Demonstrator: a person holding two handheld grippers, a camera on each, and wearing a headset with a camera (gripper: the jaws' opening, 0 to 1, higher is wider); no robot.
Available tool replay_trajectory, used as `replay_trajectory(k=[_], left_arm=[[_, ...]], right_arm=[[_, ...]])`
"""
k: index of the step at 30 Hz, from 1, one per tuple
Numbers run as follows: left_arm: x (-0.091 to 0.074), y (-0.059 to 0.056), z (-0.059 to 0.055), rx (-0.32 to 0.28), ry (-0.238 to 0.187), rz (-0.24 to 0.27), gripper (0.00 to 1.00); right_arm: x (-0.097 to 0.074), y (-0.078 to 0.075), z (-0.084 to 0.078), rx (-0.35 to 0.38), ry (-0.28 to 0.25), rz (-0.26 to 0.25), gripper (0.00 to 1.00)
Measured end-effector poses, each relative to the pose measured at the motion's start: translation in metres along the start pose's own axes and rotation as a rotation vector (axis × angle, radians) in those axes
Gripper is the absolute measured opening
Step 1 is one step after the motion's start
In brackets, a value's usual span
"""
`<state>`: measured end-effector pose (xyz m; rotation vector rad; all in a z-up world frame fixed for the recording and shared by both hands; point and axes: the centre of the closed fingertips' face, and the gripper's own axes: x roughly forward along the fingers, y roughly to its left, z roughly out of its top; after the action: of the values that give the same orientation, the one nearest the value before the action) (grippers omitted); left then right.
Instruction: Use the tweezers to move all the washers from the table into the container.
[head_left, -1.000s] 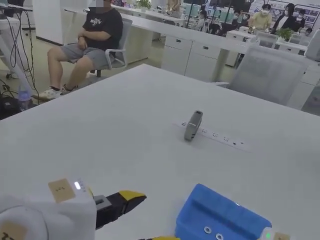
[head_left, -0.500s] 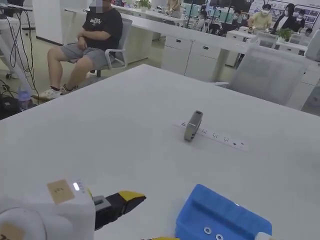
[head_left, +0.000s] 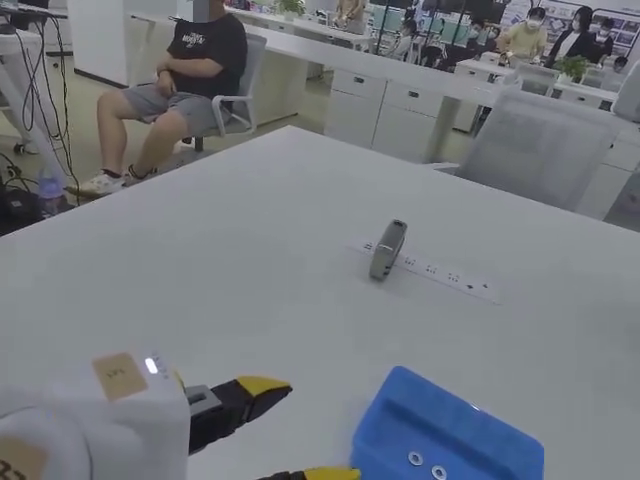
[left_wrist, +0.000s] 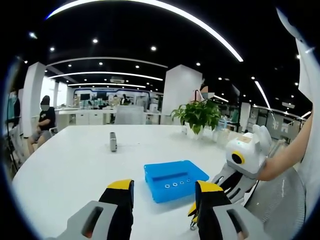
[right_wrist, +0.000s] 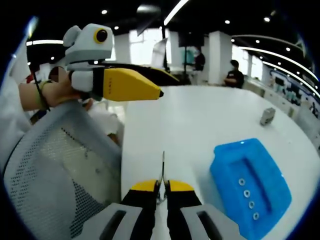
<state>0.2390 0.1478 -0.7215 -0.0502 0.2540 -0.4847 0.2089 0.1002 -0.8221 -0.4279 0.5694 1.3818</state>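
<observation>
The blue container (head_left: 445, 440) sits on the white table (head_left: 230, 260) near its front edge, with several washers (left_wrist: 178, 183) in a row in its recess. The same container (right_wrist: 250, 185) and washers (right_wrist: 246, 192) appear in the right gripper view. My left gripper (head_left: 290, 432) hovers just left of the container, its yellow-tipped jaws wide apart and nothing between them (left_wrist: 164, 187). My right gripper (right_wrist: 162, 186) is shut on the thin metal tweezers (right_wrist: 163, 167), which point out over the table's edge. The right gripper (left_wrist: 245, 160) comes into the left gripper view from the right.
A small grey device (head_left: 387, 250) stands on a white power strip (head_left: 440, 275) mid-table. A person sits on a chair (head_left: 190, 70) beyond the far left corner. A potted plant (left_wrist: 199, 114) stands at the table's far end. A mesh chair (right_wrist: 60, 170) is beside the table edge.
The top of the right gripper has dropped out of the head view's bottom right corner. The left gripper has hardly moved and stays open.
</observation>
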Motion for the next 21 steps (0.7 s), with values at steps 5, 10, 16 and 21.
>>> replay_trajectory(k=[5,10,16,21], left_arm=[[0.0,0.0,0.0,0.001,-0.002,0.004,0.48],[-0.001,0.0,0.0,0.004,0.001,0.001,0.49],[0.0,-0.001,0.0,0.012,0.005,-0.002,0.49],[0.001,-0.002,-0.001,0.011,0.01,-0.007,0.5]], right_arm=[[-0.005,-0.003,0.002,0.003,-0.002,-0.012,0.03],[-0.022,-0.019,0.015,0.048,-0.044,-0.049,0.03],[-0.048,-0.046,0.038,0.03,-0.089,-0.101,0.03],[-0.06,-0.072,0.055,0.018,-0.124,-0.137,0.03]])
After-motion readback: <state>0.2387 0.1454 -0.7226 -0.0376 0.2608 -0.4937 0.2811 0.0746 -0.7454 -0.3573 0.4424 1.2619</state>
